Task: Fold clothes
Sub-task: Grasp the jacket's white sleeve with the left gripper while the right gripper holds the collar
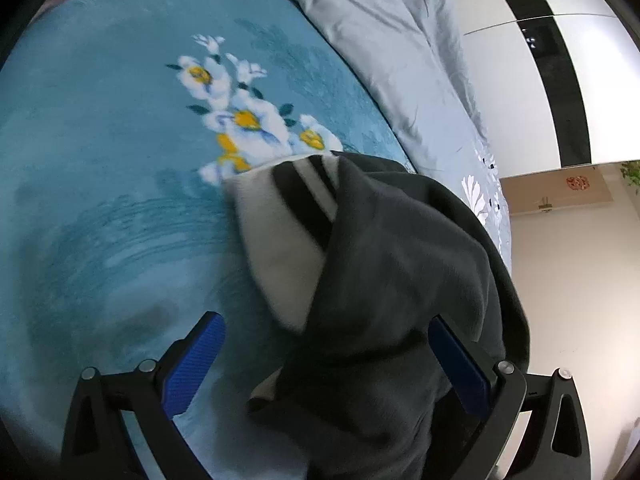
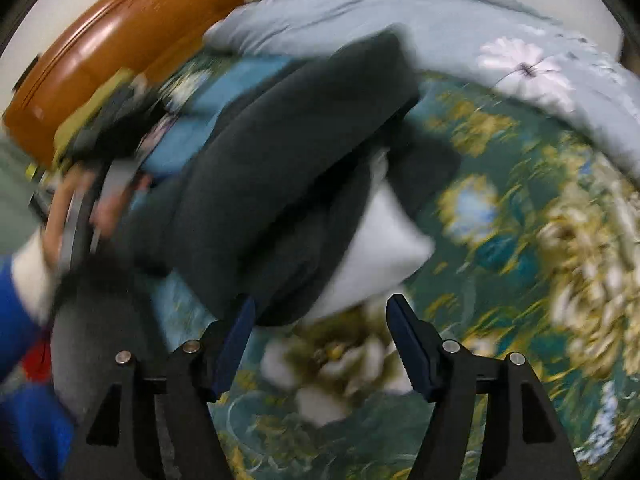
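- No brand, label or legible writing shows on the garment or the tools; the only mark anywhere is a red emblem on the wall-mounted air conditioner, too small to read.
- The dark grey garment looks like soft fleece, with a pale grey panel and two black stripes near its upper edge (the pale part peeks out from under a dark fold).
- In the left wrist view it lies bunched on the teal floral blanket, draped across the space between the tool's fingers and running out of the bottom of the picture.
- The left gripper stands wide open; the blue pads are far apart, and the cloth lies against the right-hand pad while the left-hand one is clear of it. Nothing is pinched.
- In the right wrist view (heavily motion-blurred) the same garment stretches diagonally over the blanket, its pale panel pointing toward the tool.
- The right gripper is also spread open, its fingers just below the garment's near edge and holding nothing.
- A light grey-blue quilt lies heaped beyond the garment, beside a wooden headboard.
- A person's hand, blurred, shows at the left edge by the garment's far end.
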A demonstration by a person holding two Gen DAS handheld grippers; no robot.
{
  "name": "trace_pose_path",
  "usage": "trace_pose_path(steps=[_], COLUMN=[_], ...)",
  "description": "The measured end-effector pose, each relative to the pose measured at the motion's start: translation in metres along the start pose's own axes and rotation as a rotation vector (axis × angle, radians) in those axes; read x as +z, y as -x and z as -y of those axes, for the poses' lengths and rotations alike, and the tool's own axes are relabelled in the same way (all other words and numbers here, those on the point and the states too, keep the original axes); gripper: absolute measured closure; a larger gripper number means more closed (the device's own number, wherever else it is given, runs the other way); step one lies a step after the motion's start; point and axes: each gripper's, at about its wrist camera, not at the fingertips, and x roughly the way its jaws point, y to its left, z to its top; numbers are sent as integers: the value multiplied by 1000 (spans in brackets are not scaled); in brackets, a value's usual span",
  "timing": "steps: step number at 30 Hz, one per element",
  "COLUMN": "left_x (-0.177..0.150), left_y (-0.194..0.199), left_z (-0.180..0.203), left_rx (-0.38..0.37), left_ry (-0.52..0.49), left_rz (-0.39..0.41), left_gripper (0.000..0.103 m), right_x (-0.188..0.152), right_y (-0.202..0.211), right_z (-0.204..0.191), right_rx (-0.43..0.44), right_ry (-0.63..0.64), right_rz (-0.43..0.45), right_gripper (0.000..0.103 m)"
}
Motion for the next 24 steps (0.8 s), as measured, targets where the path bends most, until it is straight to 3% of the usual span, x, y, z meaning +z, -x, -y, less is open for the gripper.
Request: trace_pose_path(steps=[5, 7, 14, 15, 18, 19, 20, 21, 22, 23, 24], left_x=[12, 16, 20, 19, 13, 11, 10, 9, 7, 6, 5], left_y=[-9, -13, -24, -25, -26, -24, -22, -18, -14, -9, -5], left_z=[5, 7, 6, 8, 17, 19, 20, 20, 20, 20, 20], left_rx=[-11, -16, -22, -26, -31, -18, -10, -9, -9, -9, -7], left_ry=[41, 58, 111, 105, 80, 73, 68, 67, 65, 64, 60], left_rz=[-18, -25, -42, -46, -57, -57, -54, -38, -22, -7, 10], left_gripper=[4, 16, 22, 27, 52, 58, 63, 75, 87, 92, 92], right_x=[11, 14, 12, 12, 16, 19, 23, 26, 30, 33, 36], right_y=[-1, 3, 12, 10, -1, -8, -14, -16, -16, -14, -11], right_z=[-20, -28, -44, -45, -48, -48, -46, -42, -38, -35, -33], right_rx=[75, 105, 109, 100, 36, -2, -23, -17, -15, -20, -32], right_ry=[-37, -20, 8, 6, -2, -20, -47, -90, -126, -153, -172], right_rz=[93, 93, 84, 85, 79, 67, 58, 53, 53, 59, 69], right_gripper=[34, 34, 34, 34, 34, 38, 50, 58, 77, 87, 87])
